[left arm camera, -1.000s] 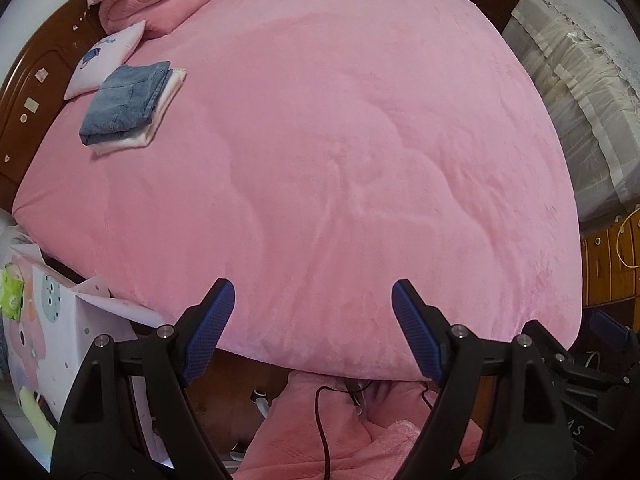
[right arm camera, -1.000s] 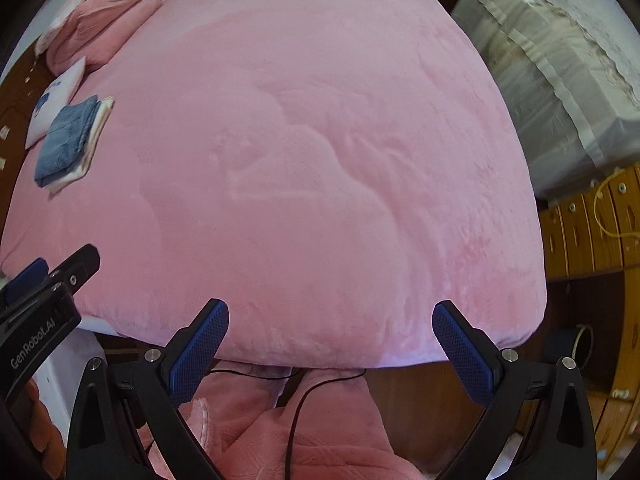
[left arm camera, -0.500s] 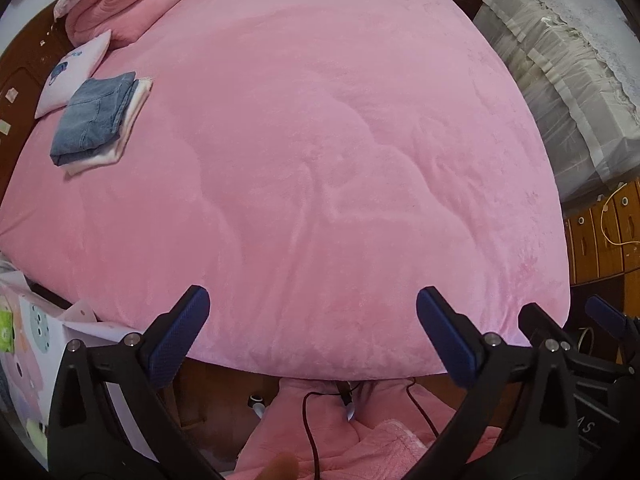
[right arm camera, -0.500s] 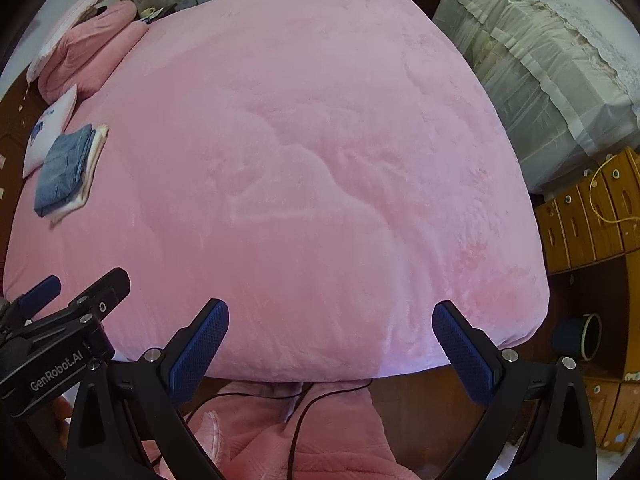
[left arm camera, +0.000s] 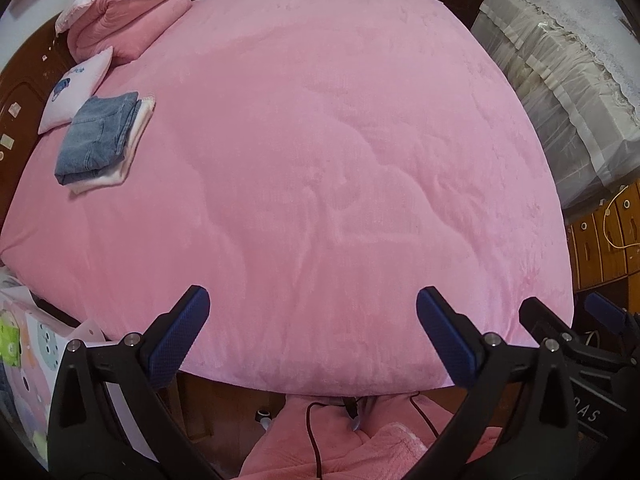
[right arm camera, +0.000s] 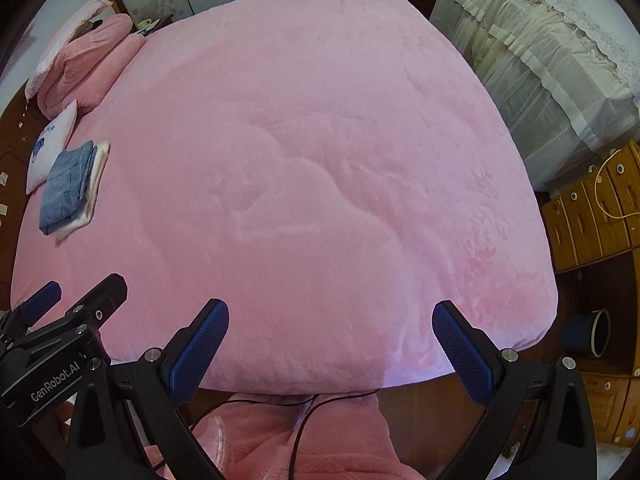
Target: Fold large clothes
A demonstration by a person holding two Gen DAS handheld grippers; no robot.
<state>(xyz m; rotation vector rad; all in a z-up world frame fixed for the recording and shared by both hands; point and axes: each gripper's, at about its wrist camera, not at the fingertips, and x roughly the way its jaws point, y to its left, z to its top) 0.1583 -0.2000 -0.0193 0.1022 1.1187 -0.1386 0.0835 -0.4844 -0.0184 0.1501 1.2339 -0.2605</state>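
A folded stack of clothes (left arm camera: 102,138), blue denim on top of a cream-white garment, lies on the pink plush bed cover (left arm camera: 320,160) far ahead and to the left of both tongs, well apart from them, next to a small white printed cushion (left arm camera: 76,92). Beyond the cushion, at the far left corner, sits a rolled pink quilt (left arm camera: 124,16) with a lace-edged pillow behind it. The cover is smooth, fleecy and faintly creased in curved lines straight ahead of the tongs, with nothing lying between them and the stack. The left tongs (left arm camera: 312,334) have just been opening and now stand wide, the blue textured pads apart with nothing between them, hovering over the near edge of the bed. The right tongs (right arm camera: 330,342) are equally wide apart and hold nothing; they hang just to the right of the left pair. Below both, pink padded fabric (right arm camera: 304,440) crossed by a black cable (right arm camera: 296,436) fills the near foreground. To the right of the tongs stand a piece of furniture draped in cream lace-trimmed cloth (right arm camera: 540,52), wooden drawers (right arm camera: 592,216) with a yellow cord, and a dark round pot (right arm camera: 590,332) on the floor; what it contains cannot be seen
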